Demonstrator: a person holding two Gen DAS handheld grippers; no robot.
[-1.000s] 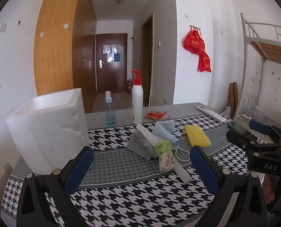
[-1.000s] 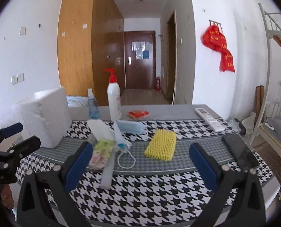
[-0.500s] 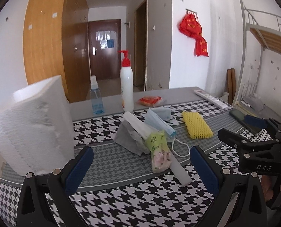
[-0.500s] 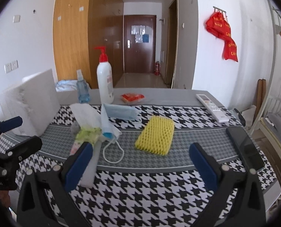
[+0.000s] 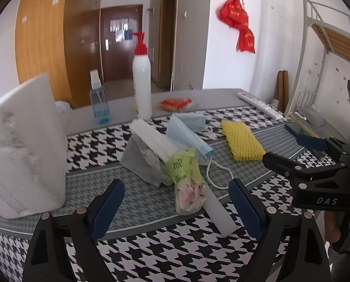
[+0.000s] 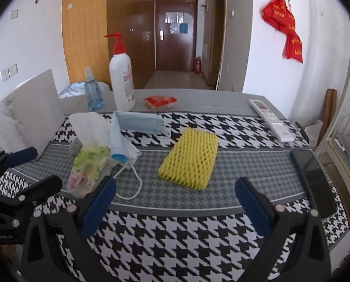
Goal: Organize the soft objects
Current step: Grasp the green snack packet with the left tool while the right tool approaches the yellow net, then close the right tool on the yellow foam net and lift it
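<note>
A pile of soft items lies mid-table: a green tissue pack (image 5: 186, 181) (image 6: 88, 169), a grey cloth (image 5: 144, 162), a white folded cloth (image 5: 153, 141) (image 6: 90, 127) and blue face masks (image 5: 186, 136) (image 6: 139, 122). A yellow foam net (image 5: 242, 141) (image 6: 190, 162) lies to their right. My left gripper (image 5: 177, 209) is open and empty, just in front of the tissue pack. My right gripper (image 6: 175, 202) is open and empty, in front of the yellow net.
A white foam box (image 5: 22, 150) (image 6: 26, 115) stands at the left. A pump bottle (image 5: 142, 80) (image 6: 122, 80), a blue spray bottle (image 5: 99, 103), a red packet (image 6: 159, 101), a remote (image 6: 271, 119) and a black phone (image 6: 313, 181) are on the houndstooth table (image 6: 175, 235).
Both grippers have moved forward toward the table items, which now appear larger and closer. Both stay open and empty.
</note>
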